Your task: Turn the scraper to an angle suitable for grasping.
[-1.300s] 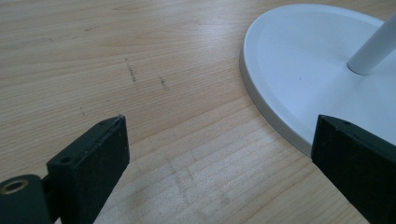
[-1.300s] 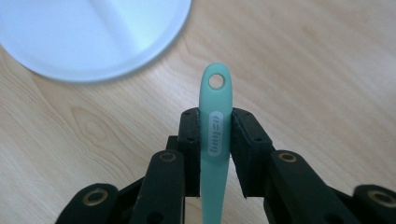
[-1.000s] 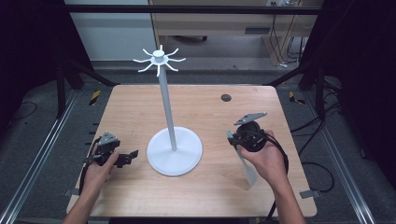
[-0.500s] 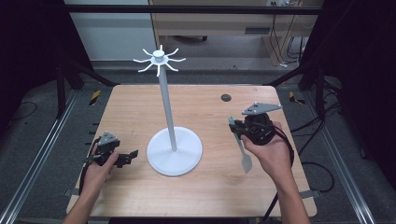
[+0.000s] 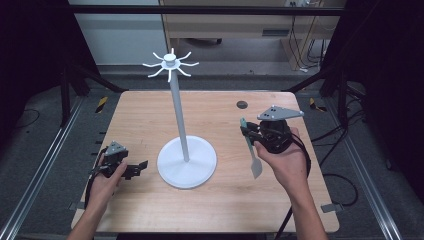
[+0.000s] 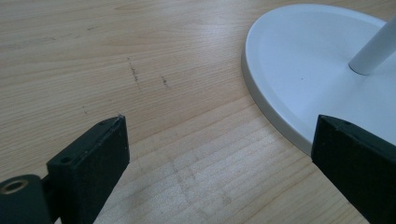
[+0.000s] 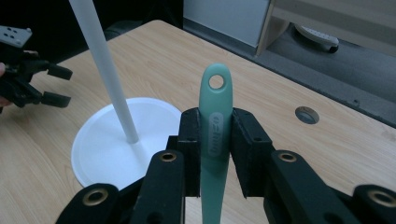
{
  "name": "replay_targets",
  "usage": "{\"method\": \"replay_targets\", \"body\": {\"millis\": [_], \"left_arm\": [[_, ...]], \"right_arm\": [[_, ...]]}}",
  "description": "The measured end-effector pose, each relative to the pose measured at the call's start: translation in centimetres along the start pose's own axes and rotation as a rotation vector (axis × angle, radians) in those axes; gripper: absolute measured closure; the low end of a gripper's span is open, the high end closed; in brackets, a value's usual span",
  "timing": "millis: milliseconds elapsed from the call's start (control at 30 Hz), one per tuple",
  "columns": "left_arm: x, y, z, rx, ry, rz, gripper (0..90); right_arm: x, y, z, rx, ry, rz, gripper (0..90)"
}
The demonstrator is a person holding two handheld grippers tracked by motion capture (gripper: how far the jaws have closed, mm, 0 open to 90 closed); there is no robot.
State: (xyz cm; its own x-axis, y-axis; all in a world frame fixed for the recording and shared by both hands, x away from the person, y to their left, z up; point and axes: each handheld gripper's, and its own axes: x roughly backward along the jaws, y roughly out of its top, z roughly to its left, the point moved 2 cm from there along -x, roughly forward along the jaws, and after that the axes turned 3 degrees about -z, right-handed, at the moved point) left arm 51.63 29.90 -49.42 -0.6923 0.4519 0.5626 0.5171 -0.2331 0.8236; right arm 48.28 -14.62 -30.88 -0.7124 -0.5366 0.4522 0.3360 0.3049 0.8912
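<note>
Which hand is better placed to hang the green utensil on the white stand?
Probably the right: the right gripper already clamps the green utensil. The left gripper is open beside the white stand.

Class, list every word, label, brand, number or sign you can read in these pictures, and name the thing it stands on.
Raised lettering on the green utensil handle, clamped in the right gripper: too blurred to read.
White stand, table, left gripper: no text to be seen.
</note>
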Motion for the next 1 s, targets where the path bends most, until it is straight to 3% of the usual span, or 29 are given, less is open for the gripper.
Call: {"method": "replay_targets", "body": {"millis": [467, 1000], "left_arm": [[0.1, 0.0, 0.1, 0.001, 0.006, 0.0, 3.9], [0.0, 0.0, 0.1, -0.003, 0.006, 0.001, 4.0]], "right_arm": [[-0.2, 2.4, 2.4, 0.026, 0.037, -0.071, 74.4], [0.3, 3.9, 2.8, 0.029, 0.035, -0.098, 74.4]]}}
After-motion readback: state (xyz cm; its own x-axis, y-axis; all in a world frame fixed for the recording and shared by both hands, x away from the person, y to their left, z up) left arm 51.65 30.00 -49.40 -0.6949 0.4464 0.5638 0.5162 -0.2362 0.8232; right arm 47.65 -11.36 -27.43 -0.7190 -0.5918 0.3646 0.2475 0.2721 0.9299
